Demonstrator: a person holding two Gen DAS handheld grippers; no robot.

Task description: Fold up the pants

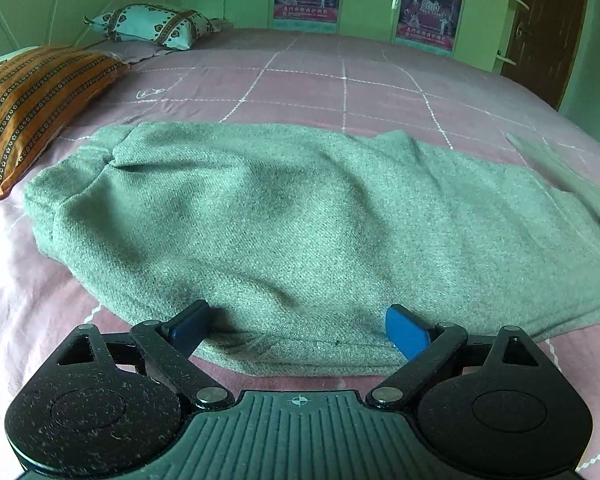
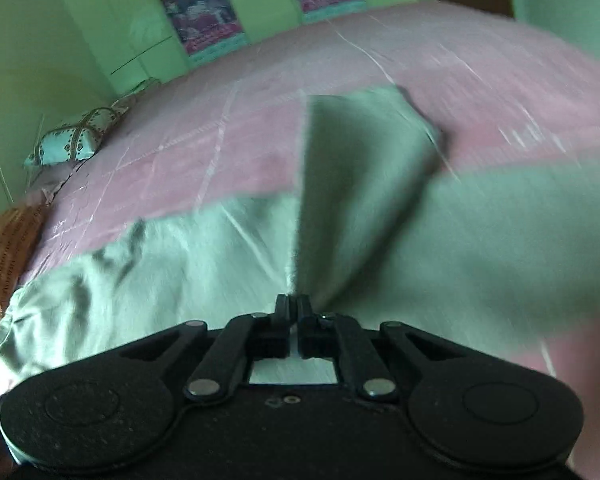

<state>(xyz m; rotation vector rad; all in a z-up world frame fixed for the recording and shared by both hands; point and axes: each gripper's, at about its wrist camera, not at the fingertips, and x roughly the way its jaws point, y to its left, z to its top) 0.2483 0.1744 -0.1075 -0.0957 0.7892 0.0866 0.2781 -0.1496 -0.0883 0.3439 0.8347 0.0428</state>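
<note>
Left tongs (image 1: 298, 330) spread wide, blue pads (image 1: 404, 330) resting on near edge of fuzzy grey-green pants (image 1: 300, 220). Right tongs (image 2: 293, 312) clenched on a lifted fold of pants (image 2: 360, 184), blurry, rising toward 12 o'clock. Pants flat on pink checked bed (image 1: 340, 76). Only left view sharp: striped pillow (image 1: 28, 108) at 10 o'clock.

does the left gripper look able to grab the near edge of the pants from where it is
Probably yes. The left gripper is open, its blue pads either side of the near edge of the grey-green pants, with nothing lying between them on the pink bedspread.
</note>
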